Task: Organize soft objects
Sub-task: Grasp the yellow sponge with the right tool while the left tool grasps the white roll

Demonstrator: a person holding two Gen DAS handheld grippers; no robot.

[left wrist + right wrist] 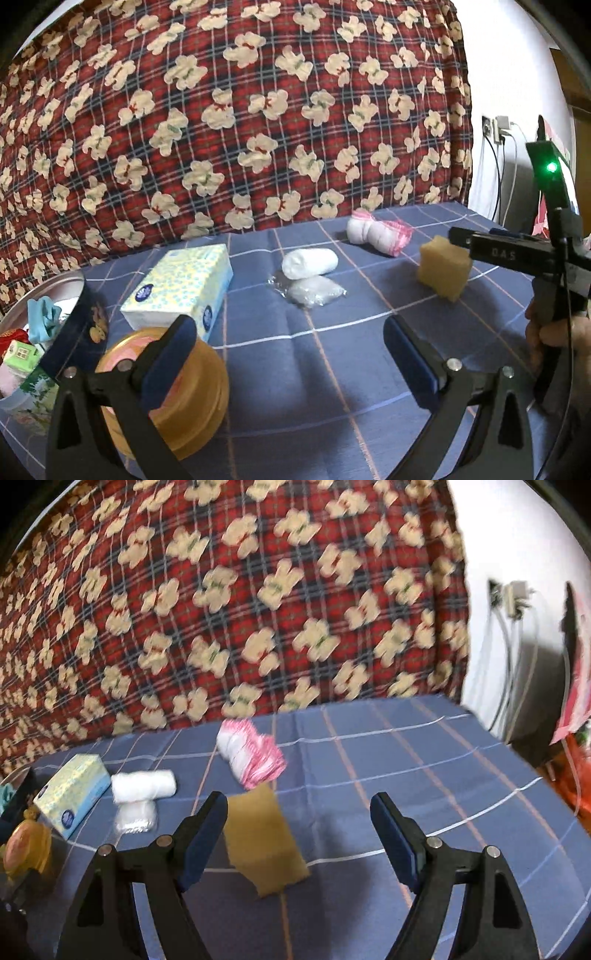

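Just ahead of the open right claw (299, 810) a yellow-tan block sponge (264, 843) is lying on a blue cloth with white and orange grid lines (406, 746). Beyond it, a pink-striped white bundle (251, 751) is showing. Behind everything, a red plaid blanket with cream bears (221, 609) is hanging.

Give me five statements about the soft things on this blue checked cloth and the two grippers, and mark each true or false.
1. The yellow foam sponge block lies on the blue checked tablecloth, gripped by nothing. True.
2. The right gripper is shut on the sponge. False: its jaws stand open, empty.
3. The white rolled towel rests against a clear plastic packet of white material. True.
4. The yellow-and-blue tissue box sits inside the round metal tin. False: it stands on the cloth beside the tin.
5. The left gripper holds the pink-and-white rolled cloth bundle. False: it is open and the bundle lies far back on the cloth.
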